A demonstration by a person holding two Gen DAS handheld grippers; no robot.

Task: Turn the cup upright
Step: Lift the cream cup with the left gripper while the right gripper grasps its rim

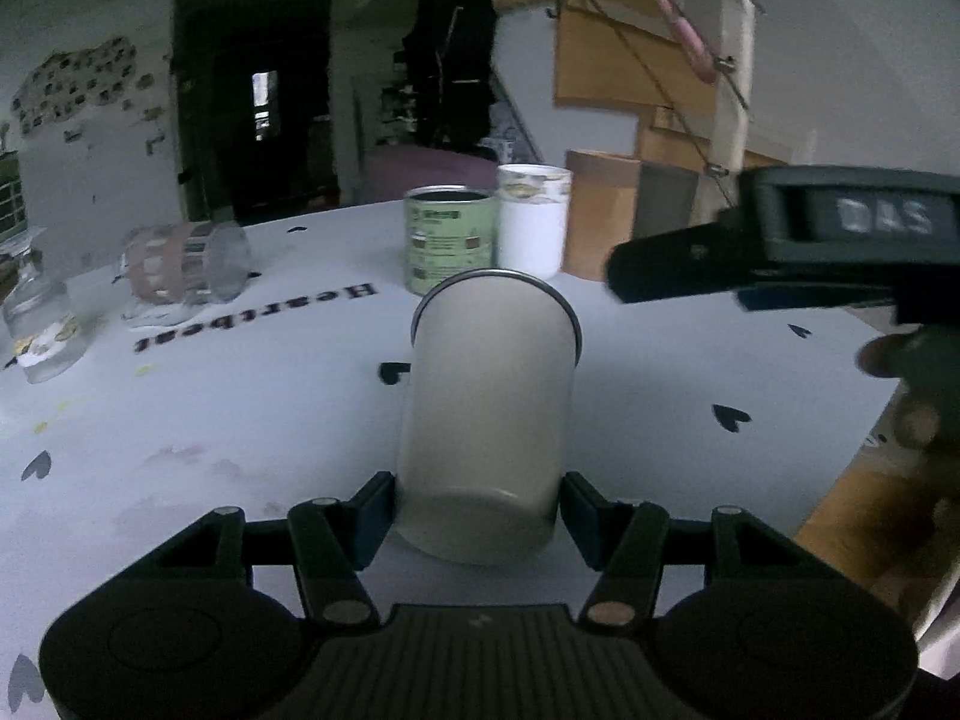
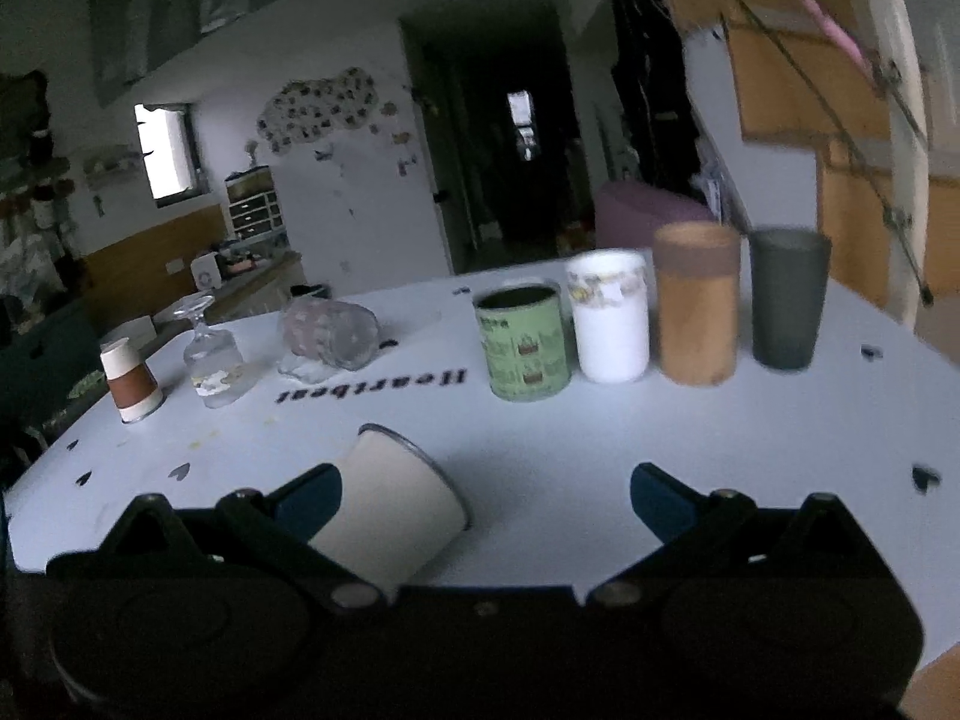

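A cream enamel cup (image 1: 489, 414) with a dark metal rim lies on its side on the white table (image 1: 240, 420), its mouth pointing away. My left gripper (image 1: 478, 519) is shut on the cup's base end, a blue pad touching each side. In the right wrist view the same cup (image 2: 393, 516) lies tilted just ahead of the left finger. My right gripper (image 2: 486, 495) is open and empty, with the cup beside its left pad (image 2: 309, 501). The right gripper also shows in the left wrist view (image 1: 780, 246), hovering at the right above the table.
At the back stand a green tin (image 2: 523, 351), a white cup (image 2: 609, 315), a brown cylinder (image 2: 696, 303) and a dark tumbler (image 2: 787, 297). To the left are a glass jar on its side (image 2: 333, 333), an upside-down wine glass (image 2: 210, 354) and an upside-down paper cup (image 2: 131, 381). The table's right edge (image 1: 852, 456) is close.
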